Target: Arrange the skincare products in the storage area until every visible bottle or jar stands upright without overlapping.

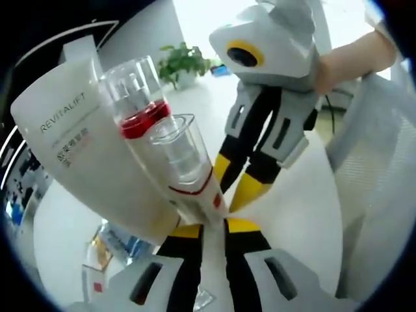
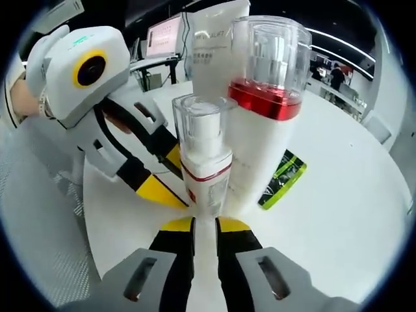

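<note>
A small white bottle (image 1: 179, 153) (image 2: 203, 162) with a clear cap and a thin red line stands on the white table (image 2: 338, 214). Touching it is a taller white pump bottle (image 1: 133, 97) (image 2: 263, 117) with a red band under its clear cap. A white REVITALIFT tube (image 1: 71, 149) (image 2: 208, 45) stands behind them. My left gripper (image 1: 216, 226) (image 2: 182, 188) has its jaws drawn almost together, tips against the small bottle's base. My right gripper (image 2: 206, 224) (image 1: 231, 195) meets the same base from the other side, jaws equally narrow. Whether either pinches the bottle is unclear.
A green-and-black sachet (image 2: 283, 179) lies flat beside the tall bottle. Small packets (image 1: 114, 250) lie on the table's other side. A mesh chair (image 1: 383, 162) (image 2: 39, 227) stands close by. A potted plant (image 1: 182, 62) sits far back. A person's hand (image 1: 351, 55) holds the right gripper.
</note>
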Available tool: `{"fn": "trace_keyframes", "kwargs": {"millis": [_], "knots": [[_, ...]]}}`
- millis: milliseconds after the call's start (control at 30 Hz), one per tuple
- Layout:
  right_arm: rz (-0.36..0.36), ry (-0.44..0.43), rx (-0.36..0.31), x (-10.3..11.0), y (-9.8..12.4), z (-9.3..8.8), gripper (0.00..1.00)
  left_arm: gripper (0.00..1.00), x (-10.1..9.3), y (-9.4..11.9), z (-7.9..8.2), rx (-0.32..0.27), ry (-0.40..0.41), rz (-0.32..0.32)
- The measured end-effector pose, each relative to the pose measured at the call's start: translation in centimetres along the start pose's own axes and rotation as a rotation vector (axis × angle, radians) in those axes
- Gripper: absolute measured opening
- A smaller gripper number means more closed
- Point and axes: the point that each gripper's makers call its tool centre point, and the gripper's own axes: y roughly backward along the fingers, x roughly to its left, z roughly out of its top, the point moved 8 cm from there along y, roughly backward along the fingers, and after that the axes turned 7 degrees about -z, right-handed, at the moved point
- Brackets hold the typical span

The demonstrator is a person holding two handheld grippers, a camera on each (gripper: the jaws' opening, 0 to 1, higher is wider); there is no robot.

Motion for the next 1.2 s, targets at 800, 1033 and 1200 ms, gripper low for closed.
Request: {"fn": "trace_keyframes", "kwargs": {"millis": [800,1033,1200], "knots": [[-0.042,-0.037,-0.04,0.1,2.7,1.1,0.16,0.14,0.6,4.2,-0.9,0.007,0.062,0.061],[-0.071,-0.042,-0.051,0.3,3.7,1.4,0.22,0.17,0.8,6.4,-1.5,-0.032,0.094,0.121],[-0.094,-0.063,-0.071,0.6,4.9,2.0,0.28,0.23,1.1,8.3,-2.1,-0.053,0.129,0.178]]}}
